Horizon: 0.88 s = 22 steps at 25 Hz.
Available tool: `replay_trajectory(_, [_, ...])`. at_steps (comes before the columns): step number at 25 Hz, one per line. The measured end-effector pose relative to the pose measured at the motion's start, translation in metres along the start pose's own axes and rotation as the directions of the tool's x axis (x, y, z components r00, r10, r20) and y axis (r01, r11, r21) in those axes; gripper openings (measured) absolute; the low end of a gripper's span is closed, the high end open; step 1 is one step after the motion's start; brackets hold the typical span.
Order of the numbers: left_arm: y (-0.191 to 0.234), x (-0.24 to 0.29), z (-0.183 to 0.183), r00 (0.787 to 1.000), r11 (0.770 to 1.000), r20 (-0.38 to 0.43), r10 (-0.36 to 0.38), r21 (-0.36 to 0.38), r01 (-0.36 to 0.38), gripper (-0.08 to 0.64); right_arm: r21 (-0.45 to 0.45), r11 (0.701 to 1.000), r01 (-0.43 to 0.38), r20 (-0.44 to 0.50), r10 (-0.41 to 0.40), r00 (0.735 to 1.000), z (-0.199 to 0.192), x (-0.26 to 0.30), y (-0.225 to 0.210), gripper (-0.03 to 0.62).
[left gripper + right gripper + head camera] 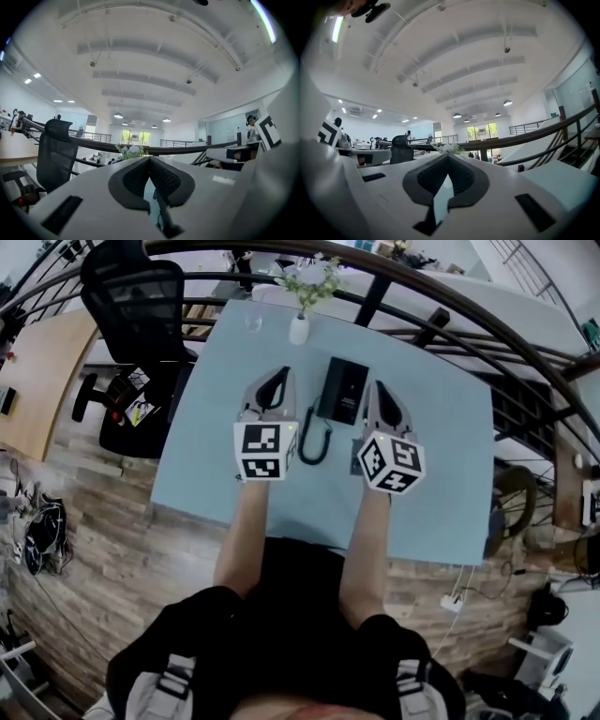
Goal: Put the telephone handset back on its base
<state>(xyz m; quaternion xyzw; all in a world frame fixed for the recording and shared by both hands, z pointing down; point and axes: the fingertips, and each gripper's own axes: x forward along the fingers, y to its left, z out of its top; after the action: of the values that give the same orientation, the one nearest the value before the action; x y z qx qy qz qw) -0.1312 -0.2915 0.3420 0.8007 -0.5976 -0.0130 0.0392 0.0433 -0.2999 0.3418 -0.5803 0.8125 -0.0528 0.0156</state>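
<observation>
The black telephone [342, 390] lies on the light blue table [441, 474], towards its far side. Its curly cord [314, 439] loops towards me on the left. I cannot tell the handset from the base in the head view. My left gripper [279, 376] hovers just left of the phone and my right gripper [380, 388] just right of it, both pointing away from me. In the left gripper view the left gripper [150, 158] has its jaws shut, tips together, with nothing held. The right gripper [448, 156] is likewise shut and empty in the right gripper view.
A white vase with a plant [300, 326] and a clear glass [253, 322] stand at the table's far edge. A black office chair [141, 306] sits beyond the far left corner. A dark railing [450, 315] curves behind the table.
</observation>
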Motion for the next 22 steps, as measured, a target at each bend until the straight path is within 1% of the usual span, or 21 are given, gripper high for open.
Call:
replay_trajectory(2, [0.006, -0.003, -0.007, 1.000, 1.000, -0.014, 0.010, 0.003, -0.010, -0.002, -0.020, 1.000, 0.007, -0.024, -0.007, 1.000, -0.010, -0.005, 0.000, -0.006])
replay_trajectory(4, [0.007, -0.005, -0.007, 1.000, 1.000, -0.009, 0.006, 0.023, -0.006, -0.001, -0.045, 0.999, -0.010, -0.044, 0.008, 0.999, -0.017, -0.008, 0.003, -0.006])
replay_trajectory(6, [0.001, -0.006, -0.005, 1.000, 0.999, -0.003, -0.008, 0.052, 0.008, 0.000, -0.060, 0.998, -0.025, -0.057, 0.021, 0.998, -0.024, -0.011, 0.004, -0.006])
replay_trajectory(8, [-0.005, -0.006, -0.006, 1.000, 0.998, -0.004, -0.017, 0.062, 0.018, -0.002, -0.066, 0.998, -0.020, -0.067, 0.015, 0.998, -0.029, -0.015, 0.000, -0.006])
replay_trajectory(13, [-0.017, -0.003, -0.012, 0.999, 0.994, -0.018, -0.037, 0.104, 0.039, 0.000, -0.087, 0.996, -0.025, -0.070, 0.019, 0.997, -0.029, -0.018, -0.002, -0.006])
replay_trajectory(16, [-0.022, -0.002, -0.017, 0.998, 0.993, -0.028, -0.053, 0.103, 0.055, -0.002, -0.092, 0.995, -0.031, -0.075, 0.024, 0.997, -0.032, -0.018, 0.000, -0.006])
replay_trajectory(22, [-0.026, -0.001, -0.022, 0.998, 0.994, -0.033, -0.062, 0.084, 0.064, -0.001, -0.102, 0.994, -0.033, -0.083, 0.025, 0.996, -0.033, -0.021, 0.000, -0.006])
